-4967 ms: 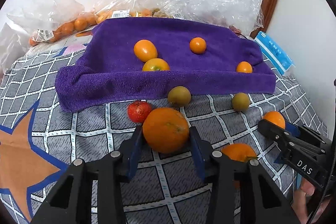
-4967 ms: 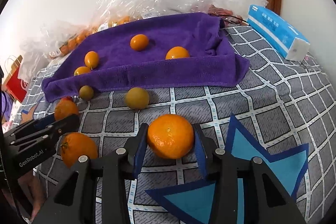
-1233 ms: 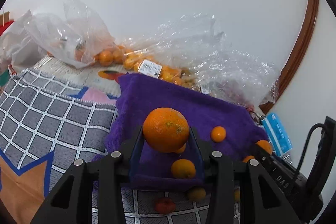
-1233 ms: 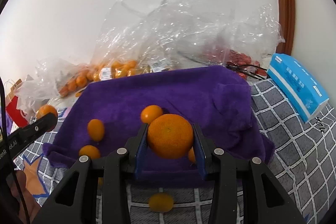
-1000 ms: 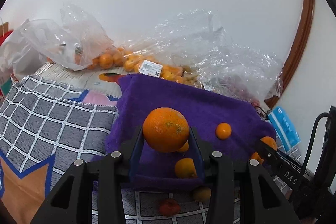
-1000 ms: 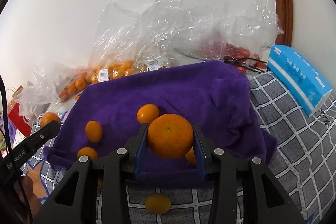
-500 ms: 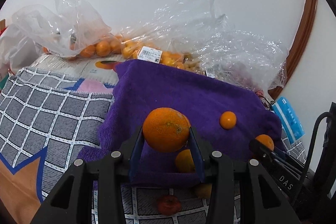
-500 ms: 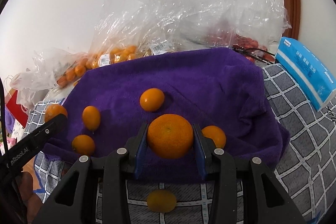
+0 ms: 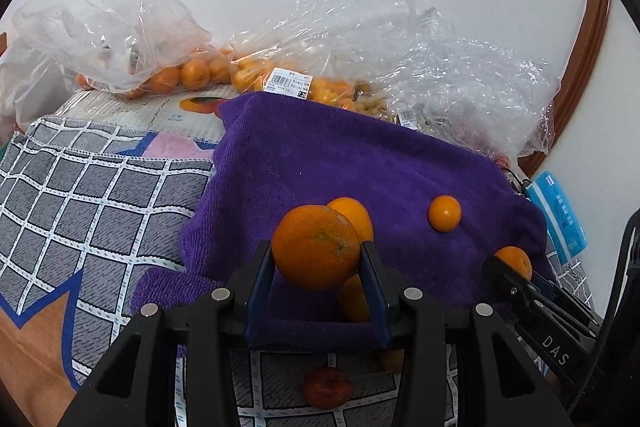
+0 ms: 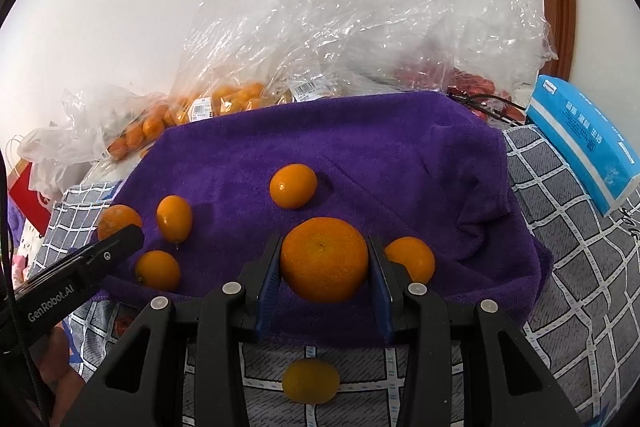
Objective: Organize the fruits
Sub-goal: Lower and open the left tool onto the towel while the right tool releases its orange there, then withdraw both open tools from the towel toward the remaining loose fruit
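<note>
Nearest, on the checked cloth (image 10: pixel 568 267) just short of the towel's front edge, lie a yellowish fruit (image 10: pixel 311 380) and a red fruit (image 9: pixel 327 387). Above them each gripper carries a load. The left gripper (image 9: pixel 316 277) has its blue pads clamped on both sides of an orange (image 9: pixel 316 247), jaws only as far apart as the fruit is wide, held over the front left part of the purple towel (image 9: pixel 360 163). The right gripper (image 10: pixel 324 279) is likewise closed on a mandarin (image 10: pixel 324 259), held over the towel's front edge near its middle.

On the towel itself rest four smaller fruits: one (image 10: pixel 158 270) near the front left corner, an oval one (image 10: pixel 174 218) just behind it, one (image 10: pixel 410 259) beside the right gripper's finger, and one (image 10: pixel 293 185) farther in, toward the middle.

Behind the towel's back edge, against the wall, clear plastic bags (image 10: pixel 320 39) are heaped, some holding small oranges (image 10: pixel 232 97). A blue tissue pack (image 10: pixel 580 139) lies on the cloth off the towel's right back corner.
</note>
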`<state>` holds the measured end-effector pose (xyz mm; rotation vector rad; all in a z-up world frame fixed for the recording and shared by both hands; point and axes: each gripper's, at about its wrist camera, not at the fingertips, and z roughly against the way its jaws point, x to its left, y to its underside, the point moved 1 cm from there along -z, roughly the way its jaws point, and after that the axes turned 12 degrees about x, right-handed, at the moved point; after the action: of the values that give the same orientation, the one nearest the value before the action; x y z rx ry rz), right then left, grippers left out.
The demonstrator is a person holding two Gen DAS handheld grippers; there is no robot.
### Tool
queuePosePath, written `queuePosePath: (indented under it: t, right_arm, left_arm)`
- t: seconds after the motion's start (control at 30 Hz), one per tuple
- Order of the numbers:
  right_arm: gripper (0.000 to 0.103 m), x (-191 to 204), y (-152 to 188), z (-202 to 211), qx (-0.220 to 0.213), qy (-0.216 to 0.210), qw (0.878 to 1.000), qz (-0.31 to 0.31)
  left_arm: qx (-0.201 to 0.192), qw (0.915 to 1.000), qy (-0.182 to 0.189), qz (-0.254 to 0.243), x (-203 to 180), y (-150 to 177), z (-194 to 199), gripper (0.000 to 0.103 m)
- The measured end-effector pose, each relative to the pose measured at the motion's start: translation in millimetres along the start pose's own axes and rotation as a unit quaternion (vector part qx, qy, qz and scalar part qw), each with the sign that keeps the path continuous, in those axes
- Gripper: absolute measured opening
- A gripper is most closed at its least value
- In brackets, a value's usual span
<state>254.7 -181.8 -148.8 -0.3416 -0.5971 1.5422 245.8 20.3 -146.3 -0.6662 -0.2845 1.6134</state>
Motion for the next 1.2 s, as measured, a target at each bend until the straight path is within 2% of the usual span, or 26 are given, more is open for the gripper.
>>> queuePosePath:
  t: [0.7, 0.9, 1.07, 1.2]
  right_arm:
    - [0.042, 1.4, 0.2, -3.6, 0.010, 0.001, 1.000, 0.004]
    - [0.042, 3.8, 1.1, 3.4, -0.006, 0.008, 1.000, 0.008]
    - [0.042, 6.3, 1.4, 12.0, -0.024, 0.019, 0.999, 0.011]
    - [0.048, 9.3, 2.2, 18.6, -0.038, 0.024, 0.999, 0.018]
  left_arm:
    - [-0.003, 1.0000, -0.005, -0.004, -1.7, 0.3, -0.2, 0.042]
    - [-0.006, 1.0000, 0.000, -0.002, -0.6, -0.5, 1.2, 0.042]
    - [-0.028, 0.9996, 0.003, -0.004, -1.5, 0.4, 9.7, 0.048]
    - [-0.037, 0.9993, 0.000, -0.001, -1.0, 0.1, 12.6, 0.048]
